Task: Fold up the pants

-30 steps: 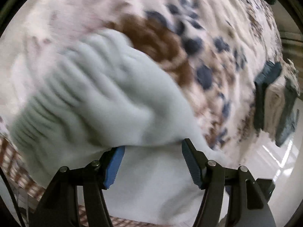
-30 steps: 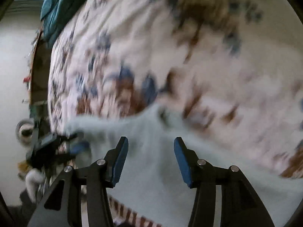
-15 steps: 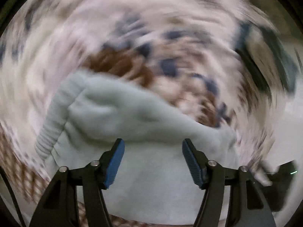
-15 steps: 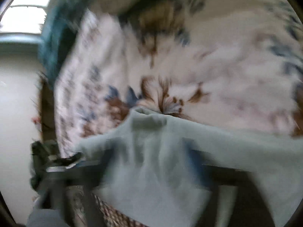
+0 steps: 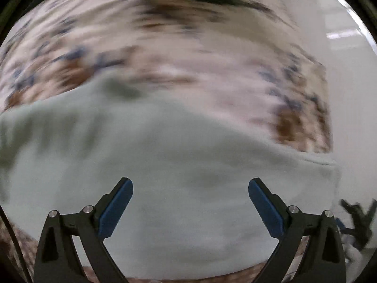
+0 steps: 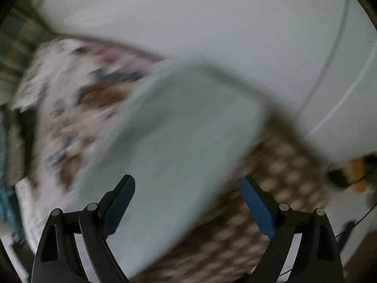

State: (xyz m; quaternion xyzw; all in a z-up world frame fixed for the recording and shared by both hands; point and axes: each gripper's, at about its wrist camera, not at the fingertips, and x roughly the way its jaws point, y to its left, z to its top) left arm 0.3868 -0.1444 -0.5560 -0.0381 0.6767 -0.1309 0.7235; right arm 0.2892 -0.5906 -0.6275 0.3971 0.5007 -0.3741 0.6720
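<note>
Left wrist view: the left gripper point(image 5: 190, 184) points steeply down over the pale mint-green fleece pants point(image 5: 165, 165), which lie spread across the white bedspread with brown and blue flowers point(image 5: 165, 47). A second ago the blue pads stood closer together with the bunched cloth right at their tips; now the jaws are opening and stand about as wide as they go, and nothing sits between them. The cloth lies flatter and broader beneath than it did then. The whole picture is smeared by fast motion, and the bed's edge and pale floor point(image 5: 348, 94) have swung in at the right.

Right wrist view: the right gripper point(image 6: 188, 181) also points down, its jaws wide apart and just starting to close, with only air between the blue pads point(image 6: 256, 202). The pants show here as a flat slab of green with a fairly straight far edge, lying over the flowered spread and a brown-and-cream checked blanket point(image 6: 271, 188). Earlier this gripper looked along the bed; now it faces the white wall point(image 6: 212, 23).

Both grippers have let go, so I judge one fold is laid down and the hands are moving to a new grasp.
</note>
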